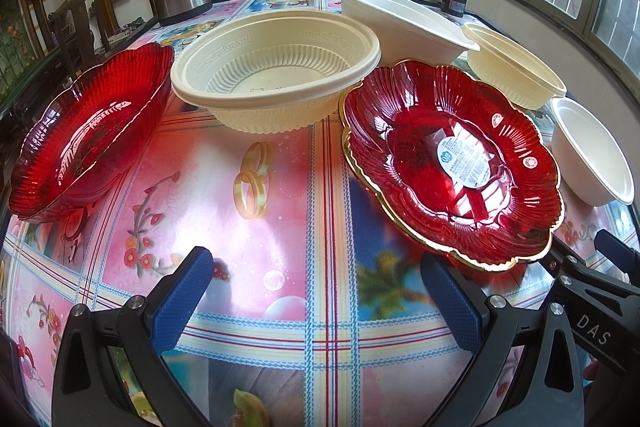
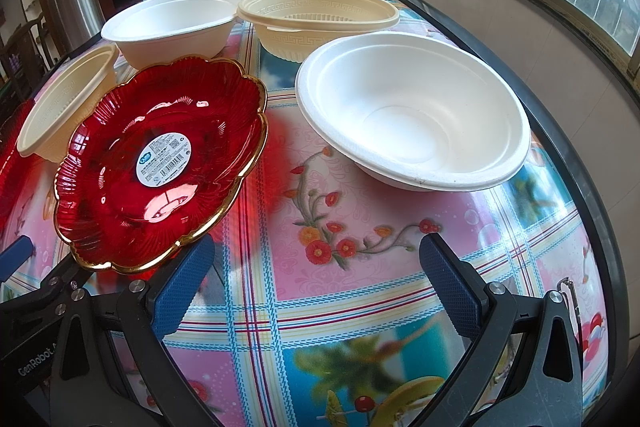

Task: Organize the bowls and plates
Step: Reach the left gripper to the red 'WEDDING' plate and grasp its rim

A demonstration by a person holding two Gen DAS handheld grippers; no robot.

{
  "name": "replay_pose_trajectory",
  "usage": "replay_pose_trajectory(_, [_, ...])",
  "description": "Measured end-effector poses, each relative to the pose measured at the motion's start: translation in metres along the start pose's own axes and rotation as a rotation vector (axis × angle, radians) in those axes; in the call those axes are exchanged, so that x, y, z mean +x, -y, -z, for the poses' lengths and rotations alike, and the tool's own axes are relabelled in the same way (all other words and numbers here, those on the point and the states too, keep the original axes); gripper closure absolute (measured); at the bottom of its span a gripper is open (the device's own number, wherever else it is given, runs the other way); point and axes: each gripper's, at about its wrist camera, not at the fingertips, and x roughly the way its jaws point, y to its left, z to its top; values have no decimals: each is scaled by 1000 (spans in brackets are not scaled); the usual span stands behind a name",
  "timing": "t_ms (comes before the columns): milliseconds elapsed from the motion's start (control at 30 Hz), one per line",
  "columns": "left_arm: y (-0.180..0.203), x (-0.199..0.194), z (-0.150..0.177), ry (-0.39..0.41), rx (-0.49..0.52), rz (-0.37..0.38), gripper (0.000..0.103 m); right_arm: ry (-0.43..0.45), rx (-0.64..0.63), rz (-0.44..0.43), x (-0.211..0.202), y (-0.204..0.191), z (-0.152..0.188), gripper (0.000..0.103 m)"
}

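Red scalloped plate [image 2: 160,163], gold rim, barcode label at centre, lies flat mid-table. Second red plate [image 1: 88,135], no gold, sits far left. Cream ribbed bowl [image 1: 276,71] between them, upright. Large white bowl [image 2: 412,111] right, empty. Behind: another white bowl [image 2: 172,23] and cream bowl [image 2: 320,19], rims touching.

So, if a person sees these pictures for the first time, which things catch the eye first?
First the red plate with the gold rim, glossy, with a white sticker at its centre, lying in front of the open left gripper. A second red plate lies at the far left. Pale bowls stand behind, the large cream bowl in the middle, on the flowered tablecloth.
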Motion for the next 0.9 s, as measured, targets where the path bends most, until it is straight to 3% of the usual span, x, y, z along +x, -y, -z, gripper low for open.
replay_pose_trajectory(233, [-4, -10, 12, -16, 35, 22, 0, -45, -37, -32, -5, -6, 3, 0])
replay_pose_trajectory(400, [-19, -23, 20, 2, -8, 13, 1, 16, 20, -110, -26, -2, 14, 0])
replay_pose_trajectory(533, [-29, -52, 27, 88, 4, -19, 1, 70, -43, -76, -54, -14, 14, 0])
replay_pose_trajectory(667, [-40, -74, 27, 127, 8, -30, 1, 108, -80, -110, -76, -29, 10, 0])
replay_pose_trajectory(900, [-77, -85, 15, 106, -60, -19, 1, 175, -179, -204, -102, -73, 4, 0])
